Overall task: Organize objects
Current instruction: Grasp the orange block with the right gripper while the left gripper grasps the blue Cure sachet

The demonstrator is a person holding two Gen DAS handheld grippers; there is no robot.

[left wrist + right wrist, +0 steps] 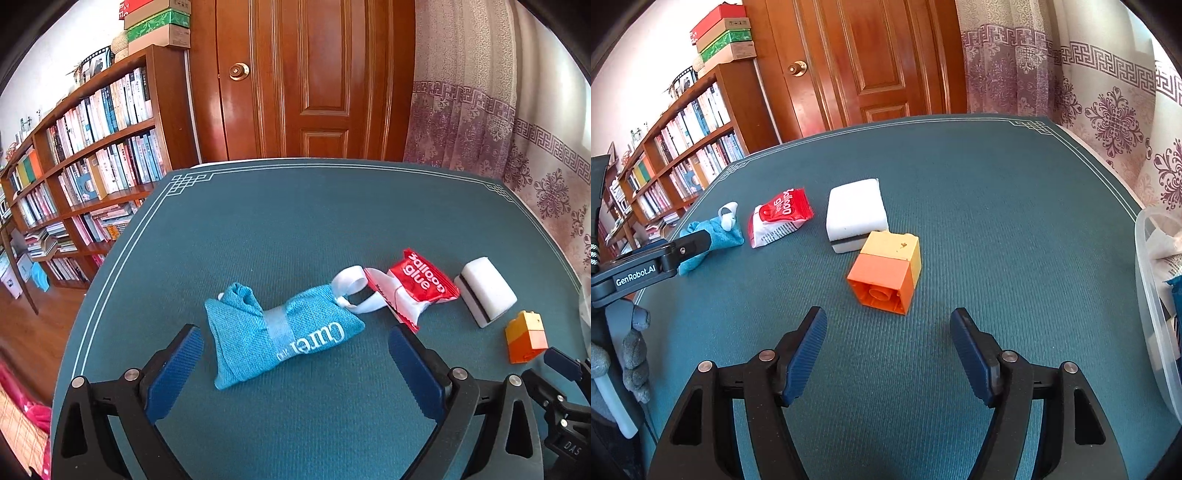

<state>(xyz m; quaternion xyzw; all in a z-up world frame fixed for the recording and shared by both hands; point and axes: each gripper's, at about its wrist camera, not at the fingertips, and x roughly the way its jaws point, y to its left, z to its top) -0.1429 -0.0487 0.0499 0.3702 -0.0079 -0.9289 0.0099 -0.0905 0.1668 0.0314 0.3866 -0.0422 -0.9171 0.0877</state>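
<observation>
A blue cloth pouch (273,332) with a white ribbon lies on the teal mat, just ahead of my left gripper (295,343), which stands open around its near end without touching it. To its right lie a red balloon-glue packet (421,284), a white sponge block (484,291) and an orange-and-yellow toy brick (526,336). In the right wrist view the brick (886,273) lies on its side just ahead of my right gripper (888,325), open and empty. Behind it sit the sponge (857,212), the packet (779,218) and the pouch (716,236).
A clear plastic bin (1156,295) with items inside stands at the table's right edge. The teal table mat (997,221) stretches bare behind the objects. A bookshelf (85,155), a wooden door (306,74) and a curtain (498,140) lie beyond. A gloved hand (635,354) shows at left.
</observation>
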